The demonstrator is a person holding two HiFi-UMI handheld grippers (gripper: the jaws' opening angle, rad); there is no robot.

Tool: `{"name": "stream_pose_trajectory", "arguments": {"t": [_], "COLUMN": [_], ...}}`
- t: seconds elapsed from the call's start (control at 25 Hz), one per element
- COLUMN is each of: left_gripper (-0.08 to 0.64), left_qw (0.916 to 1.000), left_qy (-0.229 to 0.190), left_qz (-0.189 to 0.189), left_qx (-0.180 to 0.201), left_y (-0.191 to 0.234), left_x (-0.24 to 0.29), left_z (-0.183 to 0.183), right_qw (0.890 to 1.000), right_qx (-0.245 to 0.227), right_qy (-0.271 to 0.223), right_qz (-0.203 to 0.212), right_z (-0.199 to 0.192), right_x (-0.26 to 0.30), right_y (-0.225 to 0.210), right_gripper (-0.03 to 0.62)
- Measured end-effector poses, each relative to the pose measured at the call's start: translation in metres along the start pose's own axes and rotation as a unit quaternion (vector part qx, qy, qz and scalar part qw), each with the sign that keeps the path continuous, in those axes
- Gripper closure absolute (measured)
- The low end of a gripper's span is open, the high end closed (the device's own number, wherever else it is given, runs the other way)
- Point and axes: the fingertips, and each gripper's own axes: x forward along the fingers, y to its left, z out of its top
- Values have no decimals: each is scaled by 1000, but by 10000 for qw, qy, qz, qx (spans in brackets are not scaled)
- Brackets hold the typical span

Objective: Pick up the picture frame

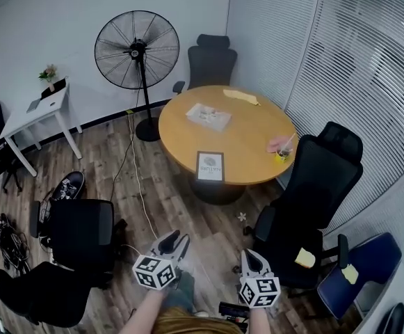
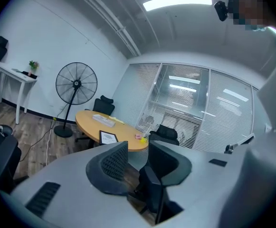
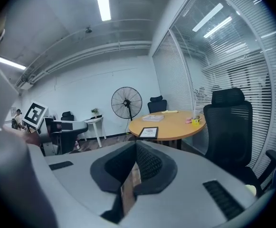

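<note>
Both empty, well short of the picture frame at the near edge of the round desk. Step closer, come in low over the rim, pinch one border. Leave the left hand-held gripper spread; widen the right hand-held gripper, nearly pressed together. No legible print: too small.

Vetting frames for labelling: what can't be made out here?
- picture frame: its print is too small, all views.
- yellow cup: contents too small, head view.
- yellow item on the black chair: too small to identify, head view.
- white flat item on the table: too small to identify.
</note>
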Motion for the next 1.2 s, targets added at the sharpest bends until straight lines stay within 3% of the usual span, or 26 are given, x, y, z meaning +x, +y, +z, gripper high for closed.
{"name": "stream_pose_trajectory", "arguments": {"t": [0.16,0.68,0.88,1.2], "left_gripper": [408,408,410,410], "left_qw": [9999,9989,9975,9968], "left_qy": [75,282,368,412], "left_qz": [-44,-277,-456,-561], "left_qx": [-71,-267,-405,-391], "left_y": [31,146,162,165], "left_x": [51,217,249,268], "left_z": [8,80,87,93], "right_qw": [9999,9992,9964,9946], "right_qx": [-33,-203,-575,-472], "right_qy": [73,226,367,215], "right_qz": [-60,-279,-503,-900], "right_z": [11,79,84,96], "right_x": [52,238,256,252], "right_y": [-22,-68,-87,-118], "right_gripper": [580,580,580,580]}}
